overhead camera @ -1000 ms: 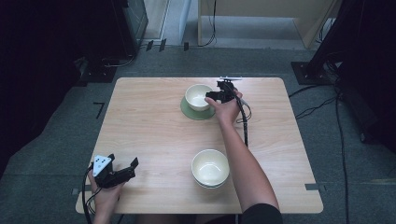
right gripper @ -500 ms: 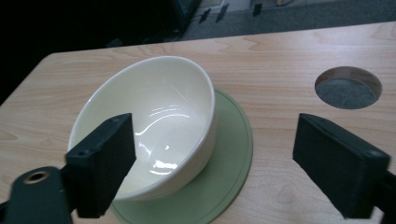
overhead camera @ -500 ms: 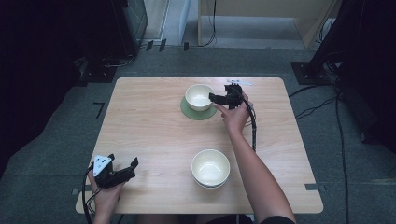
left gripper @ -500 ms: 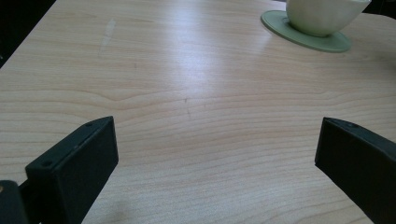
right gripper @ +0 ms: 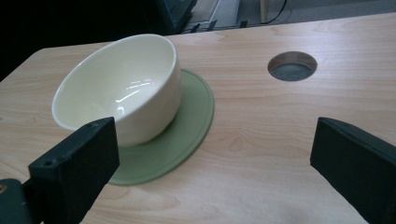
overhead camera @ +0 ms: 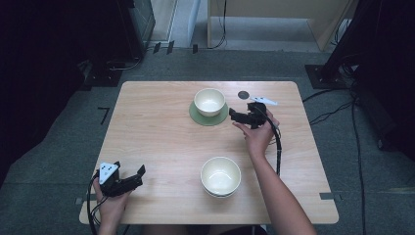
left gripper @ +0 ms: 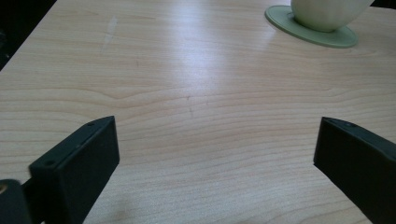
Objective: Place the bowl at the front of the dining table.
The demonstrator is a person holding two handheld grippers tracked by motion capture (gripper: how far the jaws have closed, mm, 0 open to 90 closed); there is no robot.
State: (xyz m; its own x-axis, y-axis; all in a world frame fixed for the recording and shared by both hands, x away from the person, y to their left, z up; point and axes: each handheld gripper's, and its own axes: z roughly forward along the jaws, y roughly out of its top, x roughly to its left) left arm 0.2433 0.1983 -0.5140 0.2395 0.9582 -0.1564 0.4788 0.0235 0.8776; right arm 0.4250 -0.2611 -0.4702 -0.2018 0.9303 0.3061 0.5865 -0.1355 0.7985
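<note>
At the top edge of the left gripper view, the cream bowl [left gripper: 327,14] on its green saucer [left gripper: 312,31] was cut off, so you saw only its base. Your left gripper [overhead camera: 128,182] rested at the table's [overhead camera: 156,142] near left corner, jaws spread wide over bare wood, holding nothing. Your right gripper [overhead camera: 238,117] sat just right of the saucer, jaws likewise wide apart and empty. The right gripper view showed the far bowl's glossy interior and a round cable hole [right gripper: 292,66]. The high view alone showed a second cream bowl [overhead camera: 220,176] near you, centre.
</note>
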